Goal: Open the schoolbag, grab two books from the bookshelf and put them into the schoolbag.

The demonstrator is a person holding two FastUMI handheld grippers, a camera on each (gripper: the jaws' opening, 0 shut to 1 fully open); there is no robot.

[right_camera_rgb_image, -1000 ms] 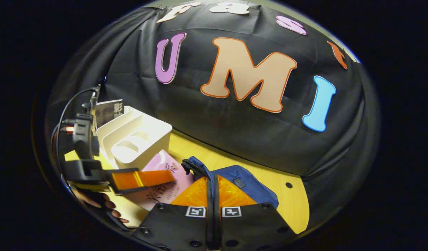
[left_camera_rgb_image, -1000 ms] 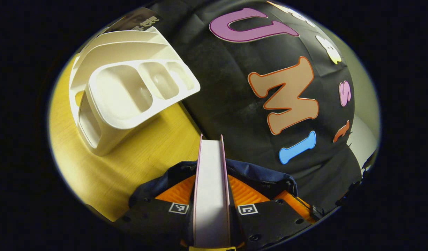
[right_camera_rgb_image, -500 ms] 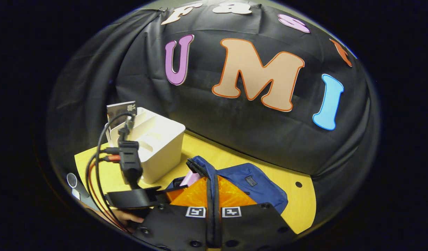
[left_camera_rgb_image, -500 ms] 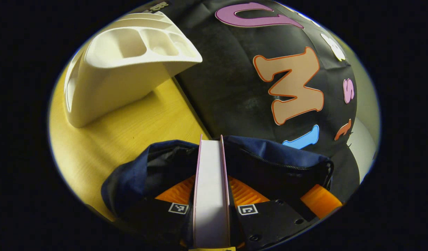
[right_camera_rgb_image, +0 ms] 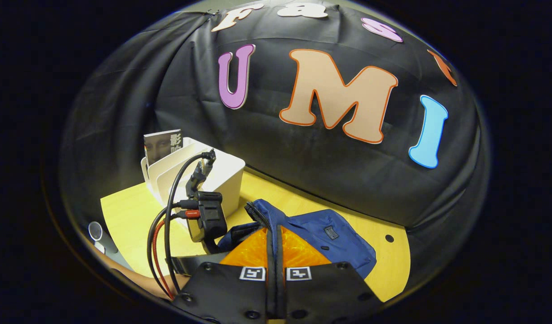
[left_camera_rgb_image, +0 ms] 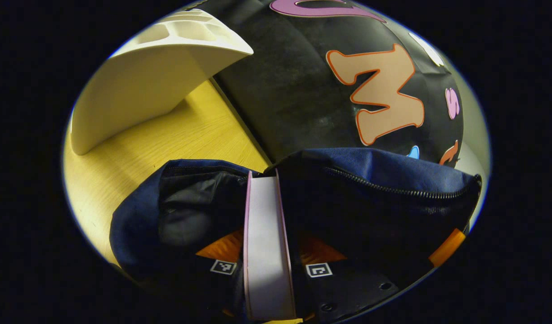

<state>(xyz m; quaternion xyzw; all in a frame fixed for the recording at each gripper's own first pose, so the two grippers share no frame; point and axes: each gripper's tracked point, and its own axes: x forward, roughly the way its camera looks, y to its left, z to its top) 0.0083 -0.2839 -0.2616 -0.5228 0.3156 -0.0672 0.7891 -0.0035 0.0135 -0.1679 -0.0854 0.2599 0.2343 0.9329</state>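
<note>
Book going edge-first into the held-open bag

Left hand-held gripper (left_camera_rgb_image: 269, 252) clamps the book (left_camera_rgb_image: 264, 238), nose inside the bag (left_camera_rgb_image: 374, 171) at 12 o'clock; right hand-held gripper (right_camera_rgb_image: 276, 252) pinches the bag's rim to keep its mouth wide; bookshelf (right_camera_rgb_image: 199, 173) stands at 10 o'clock on the counter (right_camera_rgb_image: 132, 225)

Left gripper view: book (left_camera_rgb_image: 263, 238) hides the gap between the fingers; its covers and far end lost inside the dark bag (left_camera_rgb_image: 374, 180), interior too dim to read. Organizer (left_camera_rgb_image: 141, 85) cut off at the top edge.

Right gripper view: left gripper (right_camera_rgb_image: 208, 258) mostly hidden behind the right one (right_camera_rgb_image: 275, 252); bag's opening blocked. Standing book (right_camera_rgb_image: 161, 145) half behind the organizer.
</note>
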